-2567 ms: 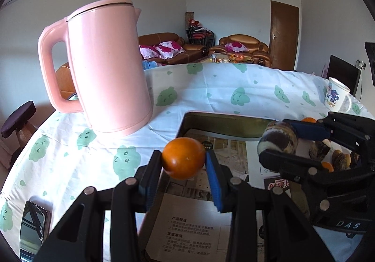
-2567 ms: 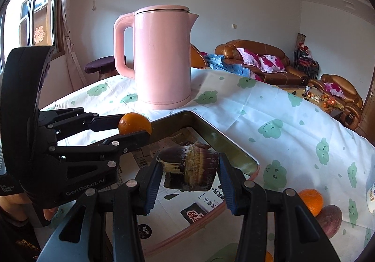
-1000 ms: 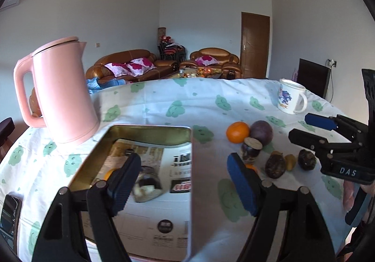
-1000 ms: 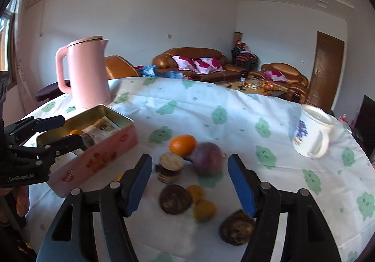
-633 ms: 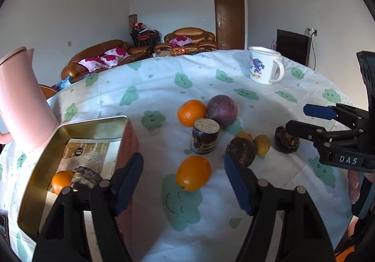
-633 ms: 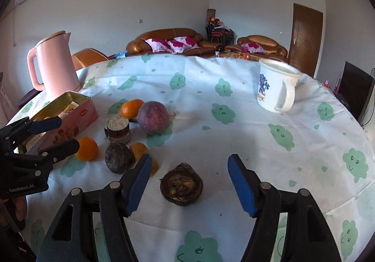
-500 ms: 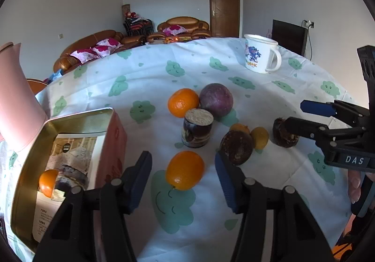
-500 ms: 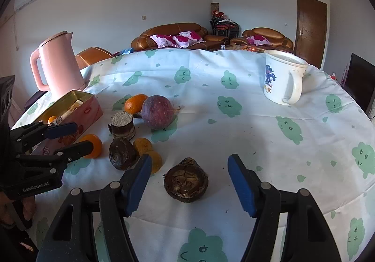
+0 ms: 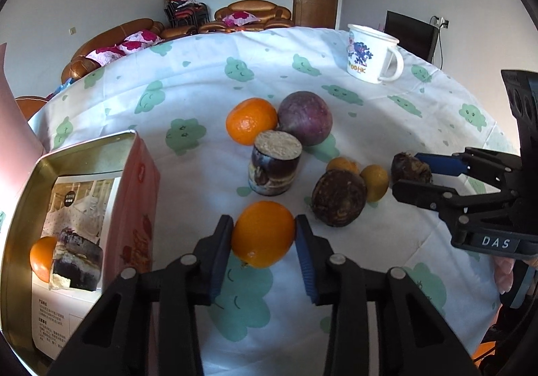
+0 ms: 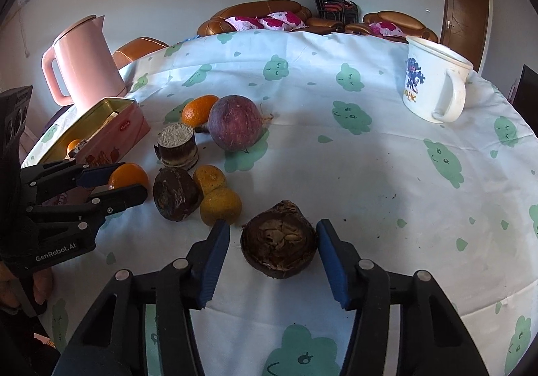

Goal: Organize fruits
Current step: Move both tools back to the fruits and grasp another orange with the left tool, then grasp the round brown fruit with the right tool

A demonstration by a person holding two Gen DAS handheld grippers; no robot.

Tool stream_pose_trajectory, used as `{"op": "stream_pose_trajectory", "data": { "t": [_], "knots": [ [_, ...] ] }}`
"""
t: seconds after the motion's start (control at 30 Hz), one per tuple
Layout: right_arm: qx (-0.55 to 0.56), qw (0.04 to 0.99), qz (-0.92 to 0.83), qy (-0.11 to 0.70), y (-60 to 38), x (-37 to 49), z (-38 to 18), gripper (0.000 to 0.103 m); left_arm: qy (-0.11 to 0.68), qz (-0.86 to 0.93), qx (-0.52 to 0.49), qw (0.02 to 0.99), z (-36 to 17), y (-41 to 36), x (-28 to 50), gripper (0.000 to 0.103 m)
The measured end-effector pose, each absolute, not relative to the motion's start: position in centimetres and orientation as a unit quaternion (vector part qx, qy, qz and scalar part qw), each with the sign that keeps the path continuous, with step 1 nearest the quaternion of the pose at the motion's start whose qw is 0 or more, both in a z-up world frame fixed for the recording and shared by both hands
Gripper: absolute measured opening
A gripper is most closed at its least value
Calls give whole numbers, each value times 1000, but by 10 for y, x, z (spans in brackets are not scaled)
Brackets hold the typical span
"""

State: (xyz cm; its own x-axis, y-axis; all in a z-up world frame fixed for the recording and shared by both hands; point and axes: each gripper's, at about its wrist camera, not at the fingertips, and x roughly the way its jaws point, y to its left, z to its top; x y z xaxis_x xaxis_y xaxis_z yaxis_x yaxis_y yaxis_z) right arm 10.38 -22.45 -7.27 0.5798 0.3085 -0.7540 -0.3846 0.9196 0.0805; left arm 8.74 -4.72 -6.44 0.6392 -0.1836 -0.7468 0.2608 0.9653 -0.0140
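So far the tin [image 9: 84, 154] is holding only an orange and a dark cut piece, while most of the fruit is lying loose on the tablecloth [image 10: 370, 174]. The left gripper [image 9: 264, 235] is pinching an orange [image 9: 262, 233] just beside the tin, pads pressing both sides. The right gripper [image 10: 273, 241] has just been closing around a dark brown fruit [image 10: 279, 246]; a gap is showing on one side, so it is not yet gripped. Several pieces are waiting behind, probably still to be moved.
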Motion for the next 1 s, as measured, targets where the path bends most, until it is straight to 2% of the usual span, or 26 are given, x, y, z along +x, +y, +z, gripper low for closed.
{"op": "stream_pose_trajectory", "data": {
  "t": [0.03,0.33,1.0],
  "knots": [
    [-46,886,197,417,-224,104,-73,48,406,-123,48,904,-64,-47,87,39],
    [-52,888,203,409,-222,100,-72,48,399,-128,45,907,-62,-45,85,38],
    [-51,912,220,343,-224,81,-52,48,331,-120,41,935,-43,-38,67,38]
  ]
}}
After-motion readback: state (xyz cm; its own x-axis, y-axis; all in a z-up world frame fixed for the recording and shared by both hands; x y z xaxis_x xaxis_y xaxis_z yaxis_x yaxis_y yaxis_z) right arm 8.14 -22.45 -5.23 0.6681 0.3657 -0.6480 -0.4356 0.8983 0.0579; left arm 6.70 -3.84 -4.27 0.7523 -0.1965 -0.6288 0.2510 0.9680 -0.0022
